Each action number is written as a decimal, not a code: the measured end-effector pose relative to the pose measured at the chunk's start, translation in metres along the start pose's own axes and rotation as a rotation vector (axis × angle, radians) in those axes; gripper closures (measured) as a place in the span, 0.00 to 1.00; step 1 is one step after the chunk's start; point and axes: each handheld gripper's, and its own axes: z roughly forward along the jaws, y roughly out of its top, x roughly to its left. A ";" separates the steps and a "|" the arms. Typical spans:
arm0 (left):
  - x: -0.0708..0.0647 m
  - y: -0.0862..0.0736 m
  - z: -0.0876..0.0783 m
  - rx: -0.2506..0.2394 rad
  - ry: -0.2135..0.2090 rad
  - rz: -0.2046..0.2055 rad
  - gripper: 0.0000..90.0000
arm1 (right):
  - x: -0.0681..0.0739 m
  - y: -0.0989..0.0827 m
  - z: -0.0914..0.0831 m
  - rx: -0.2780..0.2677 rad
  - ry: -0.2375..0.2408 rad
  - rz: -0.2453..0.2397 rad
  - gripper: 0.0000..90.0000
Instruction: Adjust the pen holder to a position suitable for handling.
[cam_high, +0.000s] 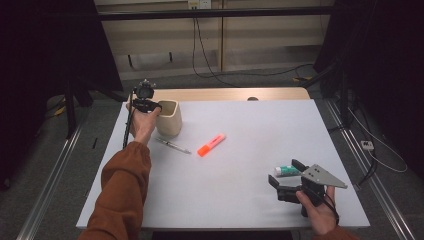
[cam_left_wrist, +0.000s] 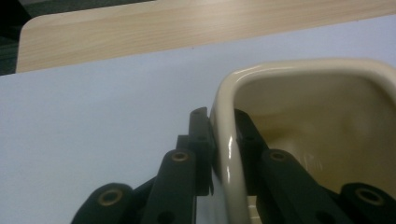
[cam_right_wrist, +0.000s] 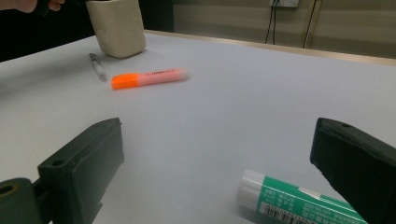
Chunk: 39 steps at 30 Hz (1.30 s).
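My left tool (cam_left_wrist: 222, 140) pinches the beige cup's (cam_left_wrist: 308, 116) wall near the worktop's far-left corner; right tool (cam_right_wrist: 215, 172) gapes empty beside a green barcoded tube (cam_right_wrist: 299, 200), print unreadable.

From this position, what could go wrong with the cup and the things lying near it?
The left gripper pinches only one thin wall of the beige cup, so lifting may tilt or drop it. The pen and orange highlighter lie close; a slipping cup could knock them. The right gripper stands open around the green tube.
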 end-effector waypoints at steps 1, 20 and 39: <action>0.000 0.000 0.000 -0.007 -0.012 -0.013 0.89 | 0.000 0.000 0.000 0.000 0.000 0.002 0.03; 0.011 0.005 -0.028 -0.114 -0.070 -0.012 0.92 | -0.001 0.000 0.000 -0.004 -0.004 0.012 0.03; -0.009 0.003 -0.060 -0.149 -0.203 0.167 0.92 | 0.000 0.001 0.001 -0.004 -0.003 0.006 0.03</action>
